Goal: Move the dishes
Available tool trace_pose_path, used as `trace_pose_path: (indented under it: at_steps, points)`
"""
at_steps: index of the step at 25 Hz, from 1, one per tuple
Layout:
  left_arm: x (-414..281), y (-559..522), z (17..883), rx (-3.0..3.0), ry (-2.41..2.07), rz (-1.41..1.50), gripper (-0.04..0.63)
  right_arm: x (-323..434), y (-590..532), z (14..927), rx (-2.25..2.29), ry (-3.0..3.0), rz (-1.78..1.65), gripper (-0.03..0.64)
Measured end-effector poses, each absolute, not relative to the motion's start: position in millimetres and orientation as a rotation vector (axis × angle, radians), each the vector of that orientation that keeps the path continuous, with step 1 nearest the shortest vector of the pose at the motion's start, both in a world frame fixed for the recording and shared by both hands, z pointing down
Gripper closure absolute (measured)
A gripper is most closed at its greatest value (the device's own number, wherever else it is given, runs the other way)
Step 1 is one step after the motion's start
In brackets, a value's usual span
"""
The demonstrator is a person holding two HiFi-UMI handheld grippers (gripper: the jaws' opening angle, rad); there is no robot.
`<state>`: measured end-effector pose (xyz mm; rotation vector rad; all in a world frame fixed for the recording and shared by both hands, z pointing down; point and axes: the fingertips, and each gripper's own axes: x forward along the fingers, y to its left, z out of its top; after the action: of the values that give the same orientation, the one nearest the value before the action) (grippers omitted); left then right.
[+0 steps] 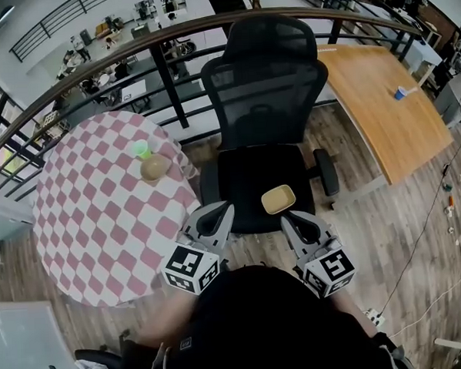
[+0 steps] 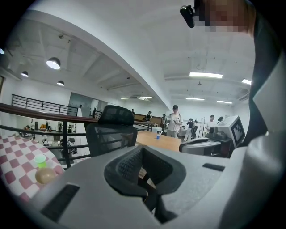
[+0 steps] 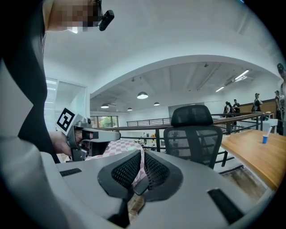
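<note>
In the head view a tan square dish [image 1: 278, 199] lies over the black chair's seat [image 1: 246, 179], just beyond the tips of my right gripper [image 1: 290, 215]. The right gripper view does not show the dish. There my right gripper [image 3: 142, 157] has its pads almost together, with only a thin slit and nothing between them. My left gripper [image 1: 216, 210] hangs beside the seat's left edge. Its jaws [image 2: 145, 161] stand a little apart and hold nothing. A tan bowl [image 1: 155, 168] and a green cup [image 1: 142, 150] sit on the round table's pink checked cloth [image 1: 101, 217].
A metal railing [image 1: 163, 75] curves behind the table and the chair, with a drop to a lower floor beyond it. A curved wooden desk [image 1: 388, 110] with a small blue cup [image 1: 400, 94] stands at the right. Cables [image 1: 429, 223] run over the wood floor.
</note>
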<state>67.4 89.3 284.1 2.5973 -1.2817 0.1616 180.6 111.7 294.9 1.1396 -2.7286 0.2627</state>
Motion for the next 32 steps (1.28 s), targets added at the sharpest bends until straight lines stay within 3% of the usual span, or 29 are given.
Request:
trace_pose_path:
  at_steps: [9, 20, 32]
  points:
    - [40, 85, 296, 2.587, -1.27, 0.198, 0.595, 170, 85, 311, 1.191, -2.656, 0.275, 0.577]
    - [-9, 66, 343, 2.562, -1.095, 0.273, 0.595, 78, 81, 347, 1.101, -2.6, 0.384, 0.577]
    - [42, 5, 404, 2.436, -1.026, 0.322, 0.595, 118, 55, 428, 1.021, -2.459, 0.55, 0.577]
